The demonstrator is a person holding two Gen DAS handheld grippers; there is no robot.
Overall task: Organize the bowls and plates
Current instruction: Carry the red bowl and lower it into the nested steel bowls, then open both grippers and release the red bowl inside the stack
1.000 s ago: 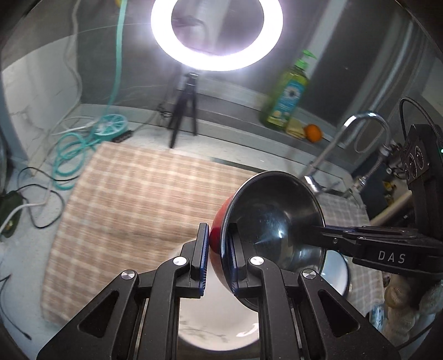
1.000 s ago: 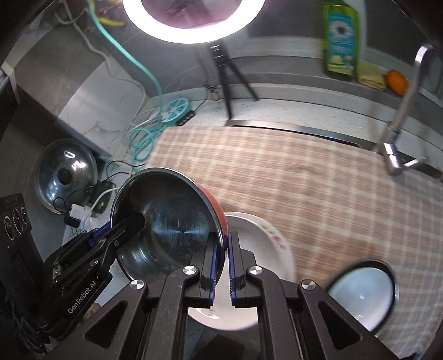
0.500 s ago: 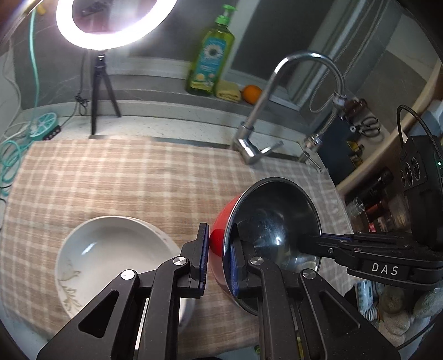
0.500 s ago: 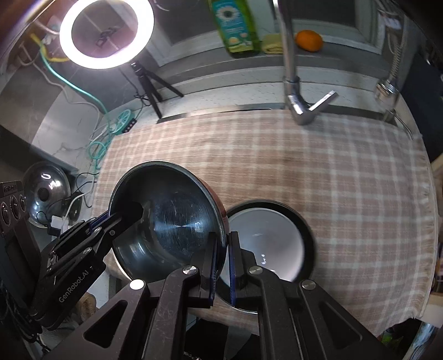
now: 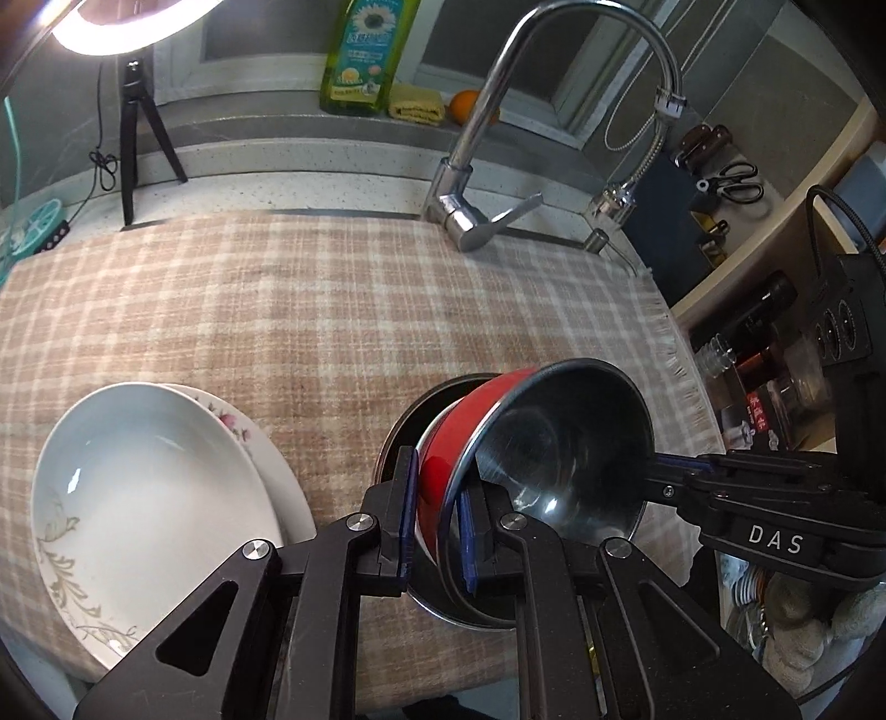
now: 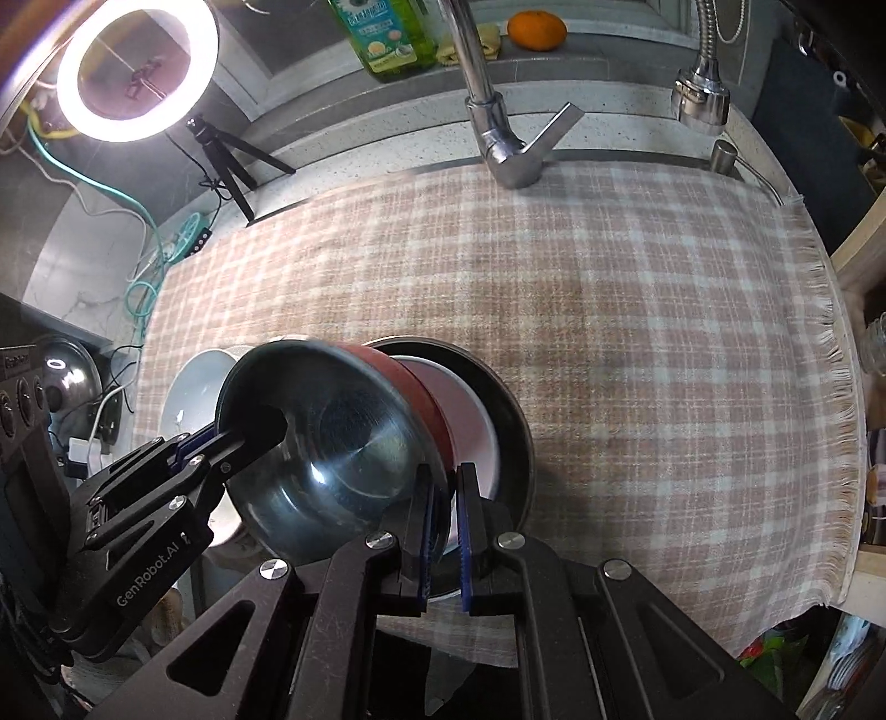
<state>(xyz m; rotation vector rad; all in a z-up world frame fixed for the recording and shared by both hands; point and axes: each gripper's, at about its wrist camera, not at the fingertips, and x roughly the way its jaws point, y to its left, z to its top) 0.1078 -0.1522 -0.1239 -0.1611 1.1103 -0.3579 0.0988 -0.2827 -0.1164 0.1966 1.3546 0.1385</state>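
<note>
A red bowl (image 5: 470,421) with a steel inside hangs tilted between both grippers. My left gripper (image 5: 437,515) is shut on its near rim. My right gripper (image 6: 446,523) is shut on the opposite rim, and the bowl (image 6: 343,437) shows there too. Right under it a dark-rimmed bowl (image 6: 509,421) with a white inside sits on the checked cloth (image 5: 277,310). In the left wrist view only that bowl's dark rim (image 5: 410,421) shows. A white bowl (image 5: 144,487) rests on a flowered plate (image 5: 243,437) to the left.
A steel faucet (image 5: 476,183) stands behind the cloth (image 6: 637,332). A green soap bottle (image 5: 360,55), a yellow sponge and an orange (image 6: 537,30) sit on the back ledge. A ring light on a tripod (image 6: 135,66) stands far left. The cloth's fringed edge (image 6: 830,387) is at right.
Both grippers carried the red bowl to the right, from over the white plates to over the dark-rimmed bowl, and lowered it close to that bowl.
</note>
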